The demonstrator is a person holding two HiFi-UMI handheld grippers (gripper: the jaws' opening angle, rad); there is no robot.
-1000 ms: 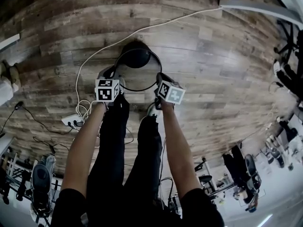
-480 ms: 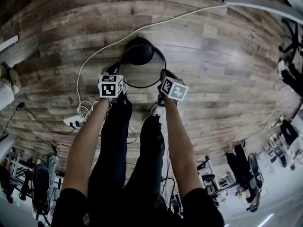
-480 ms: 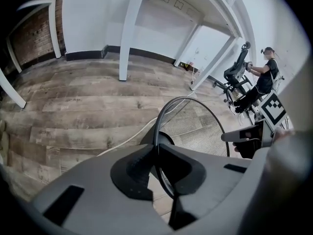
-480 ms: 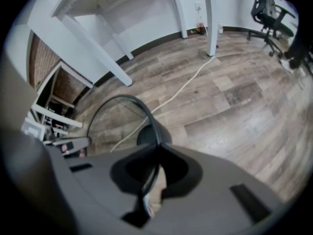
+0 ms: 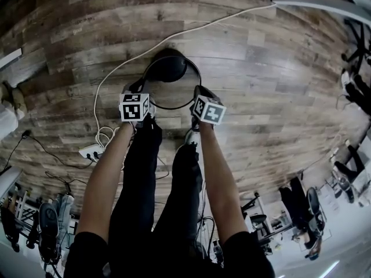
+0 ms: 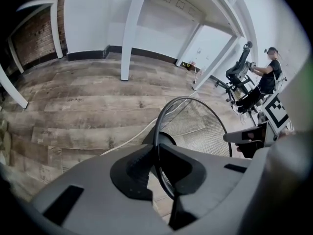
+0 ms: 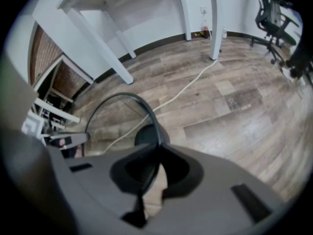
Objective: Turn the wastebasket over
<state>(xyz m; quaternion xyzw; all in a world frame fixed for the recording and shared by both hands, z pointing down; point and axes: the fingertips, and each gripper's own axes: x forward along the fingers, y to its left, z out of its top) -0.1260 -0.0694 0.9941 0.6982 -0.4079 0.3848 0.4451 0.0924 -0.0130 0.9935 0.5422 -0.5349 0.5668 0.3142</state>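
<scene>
A black wire-mesh wastebasket (image 5: 168, 67) hangs just above the wood floor, its round rim toward me and its dark base farther off. My left gripper (image 5: 139, 90) is shut on the rim's left side, and my right gripper (image 5: 196, 95) is shut on the right side. In the left gripper view the thin rim (image 6: 157, 131) runs between the jaws of the left gripper (image 6: 159, 153), with mesh (image 6: 200, 131) beyond. In the right gripper view the rim (image 7: 122, 98) curves into the jaws of the right gripper (image 7: 157, 155). Whether the basket touches the floor I cannot tell.
A white cable (image 5: 116, 68) runs across the floor to a power strip (image 5: 91, 150) at the left. My own legs (image 5: 156, 178) stand just behind the basket. White desk legs (image 6: 128, 33) rise farther off, with an office chair (image 7: 274, 18) and a seated person (image 6: 266, 77).
Both grippers have sunk a little toward the floor with the basket between them. Both grips on the rim look the same.
</scene>
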